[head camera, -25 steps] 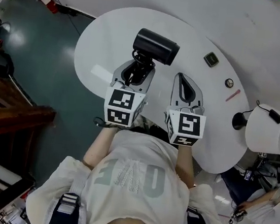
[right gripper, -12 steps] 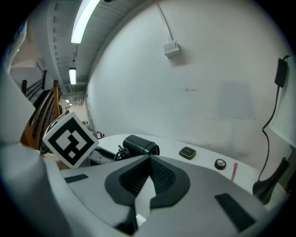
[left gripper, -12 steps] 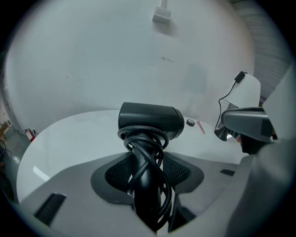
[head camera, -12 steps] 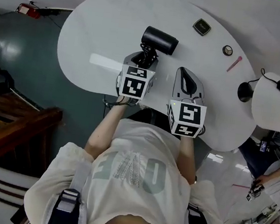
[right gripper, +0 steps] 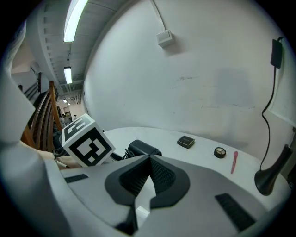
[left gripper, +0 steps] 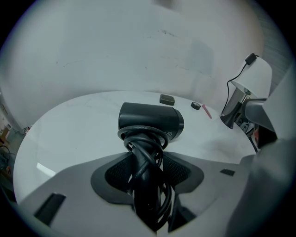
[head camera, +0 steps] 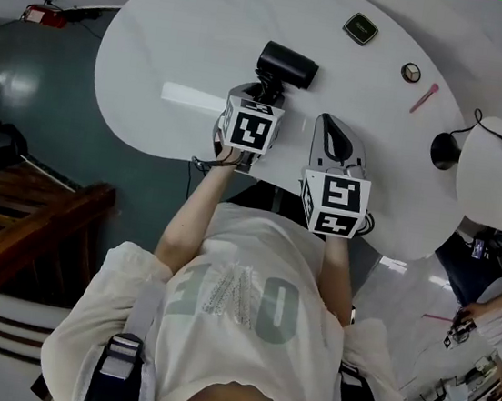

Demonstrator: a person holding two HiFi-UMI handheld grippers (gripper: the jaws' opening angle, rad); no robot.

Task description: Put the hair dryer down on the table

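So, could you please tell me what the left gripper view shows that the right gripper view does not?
Only the left gripper view: the left gripper closed on the cord-wrapped handle of the hair dryer, seen close up. Only the right gripper view: the right gripper, its fingers tip to tip with nothing between, the left gripper's marker cube, ceiling lights and a wooden railing. Both: the white table, the hair dryer, a dark square case, a round compact and a pink stick.

Head view overhead; gripper views low across shared table (head camera: 161, 46)
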